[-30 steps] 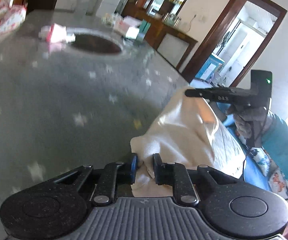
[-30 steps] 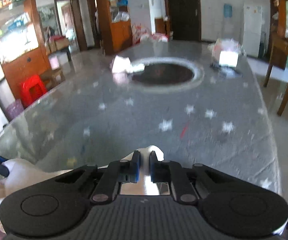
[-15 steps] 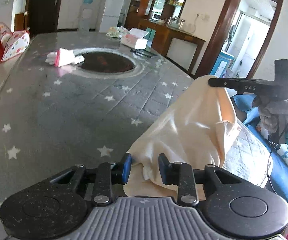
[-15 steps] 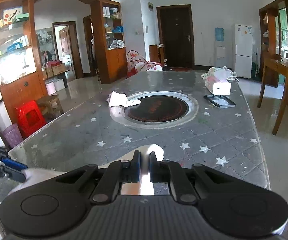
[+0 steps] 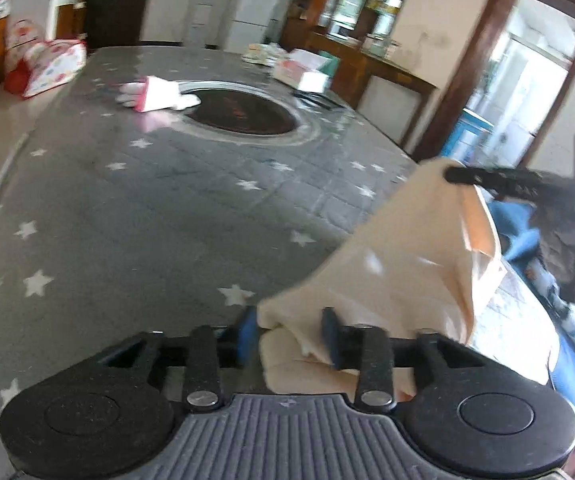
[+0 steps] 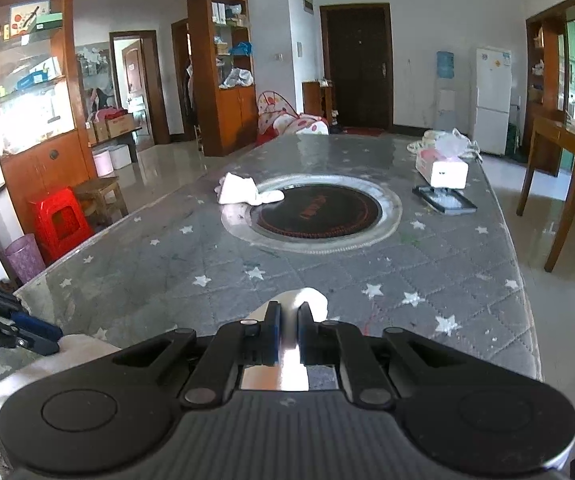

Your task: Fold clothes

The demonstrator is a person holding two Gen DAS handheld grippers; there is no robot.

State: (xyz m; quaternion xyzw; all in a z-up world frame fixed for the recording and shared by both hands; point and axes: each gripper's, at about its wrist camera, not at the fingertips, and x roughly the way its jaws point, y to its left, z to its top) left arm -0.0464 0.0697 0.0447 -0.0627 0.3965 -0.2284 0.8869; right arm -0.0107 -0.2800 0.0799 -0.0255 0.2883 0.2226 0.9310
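While the right gripper (image 6: 287,332) stays pinched tight on a raised corner of the cream garment (image 5: 399,272), the step in hand looks like the release of the other corner, and it will go best if the left gripper (image 5: 287,332) lets the cloth slide out cleanly rather than dragging it along. Its jaws have just been opening and now stand partly apart; a bunched edge of the garment sits between them, resting against the right-hand pad but no longer squeezed from both sides. A good way to finish, as I judge it, is to spread the jaws a little wider, draw the tool straight back off the fold, and only then let the held corner come down, so the layers settle flat instead of twisting. Taking the round dark hob plate (image 6: 319,212) sunk in the star-patterned table cover (image 5: 127,220) as the landmark, the garment lies well on the near side of it, at the table's near edge, hanging like a tent from the high corner down toward the left tool. In the left wrist view that high corner is seen gripped in the right tool's tips, up and to the right of the left jaws. The small white and pink cloth (image 6: 243,194) touching the plate's left rim, and the tissue box (image 6: 441,168) beyond its right side, are well clear of the work.
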